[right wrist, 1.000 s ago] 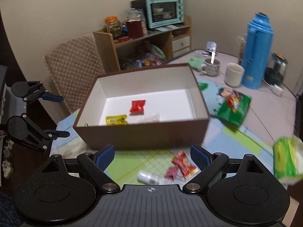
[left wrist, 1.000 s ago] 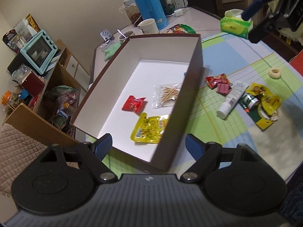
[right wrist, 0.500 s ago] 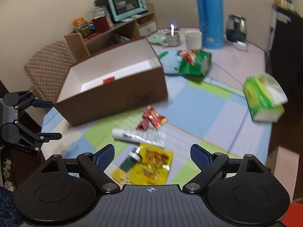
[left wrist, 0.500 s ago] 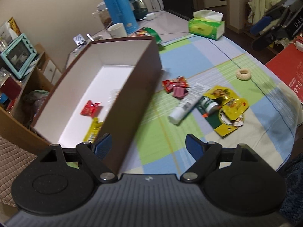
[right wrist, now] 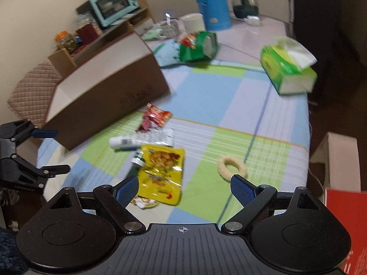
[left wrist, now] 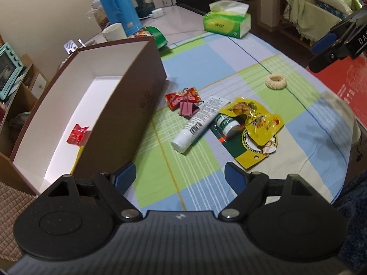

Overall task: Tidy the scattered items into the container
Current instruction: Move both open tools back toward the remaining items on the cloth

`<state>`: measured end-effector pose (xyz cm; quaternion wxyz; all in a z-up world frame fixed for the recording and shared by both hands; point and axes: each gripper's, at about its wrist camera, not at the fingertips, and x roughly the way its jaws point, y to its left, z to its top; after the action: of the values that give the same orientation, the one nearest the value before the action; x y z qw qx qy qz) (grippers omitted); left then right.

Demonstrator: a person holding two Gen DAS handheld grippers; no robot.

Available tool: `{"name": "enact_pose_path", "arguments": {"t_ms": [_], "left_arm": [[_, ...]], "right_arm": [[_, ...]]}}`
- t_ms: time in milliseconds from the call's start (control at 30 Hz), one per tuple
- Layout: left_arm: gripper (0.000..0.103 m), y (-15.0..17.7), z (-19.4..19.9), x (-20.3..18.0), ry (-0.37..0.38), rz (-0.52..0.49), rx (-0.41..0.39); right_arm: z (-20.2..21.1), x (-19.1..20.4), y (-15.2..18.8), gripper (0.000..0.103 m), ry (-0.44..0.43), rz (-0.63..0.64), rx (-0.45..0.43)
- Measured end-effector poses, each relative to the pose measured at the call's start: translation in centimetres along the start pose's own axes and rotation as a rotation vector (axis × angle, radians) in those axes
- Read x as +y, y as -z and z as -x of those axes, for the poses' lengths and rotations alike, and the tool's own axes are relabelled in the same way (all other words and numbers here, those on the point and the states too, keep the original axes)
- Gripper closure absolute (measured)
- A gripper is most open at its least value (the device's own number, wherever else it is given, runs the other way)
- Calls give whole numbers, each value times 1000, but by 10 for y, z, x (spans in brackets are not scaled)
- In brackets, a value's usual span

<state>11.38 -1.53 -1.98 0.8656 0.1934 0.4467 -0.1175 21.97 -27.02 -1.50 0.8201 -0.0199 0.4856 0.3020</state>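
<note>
1. the left gripper hovered over the checked cloth on the tabletop, jaws wide apart, holding nothing.
2. the right gripper hung above the yellow snack pouch, jaws likewise spread and empty.
3. the brown box held a red sachet; faint printing on its side was unreadable.
4. beside the box lay a red candy wrapper, a pink binder clip, a white tube with a barcode, and a green-capped bottle.
5. a cream hair tie lay apart from them.
6. only "das" showed on the right gripper's body.
</note>
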Motion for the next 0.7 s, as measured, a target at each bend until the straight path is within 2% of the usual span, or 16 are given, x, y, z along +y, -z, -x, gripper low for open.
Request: {"name": "enact_pose_path", "arguments": {"t_ms": [233, 700], "left_arm": [[21, -11, -22, -4, 17, -41, 15], [21, -34, -75, -5, 55, -86, 77]], "right_arm": [[-17, -15, 6, 13, 12, -69, 36], [-42, -37, -4, 13, 62, -108, 92]]}}
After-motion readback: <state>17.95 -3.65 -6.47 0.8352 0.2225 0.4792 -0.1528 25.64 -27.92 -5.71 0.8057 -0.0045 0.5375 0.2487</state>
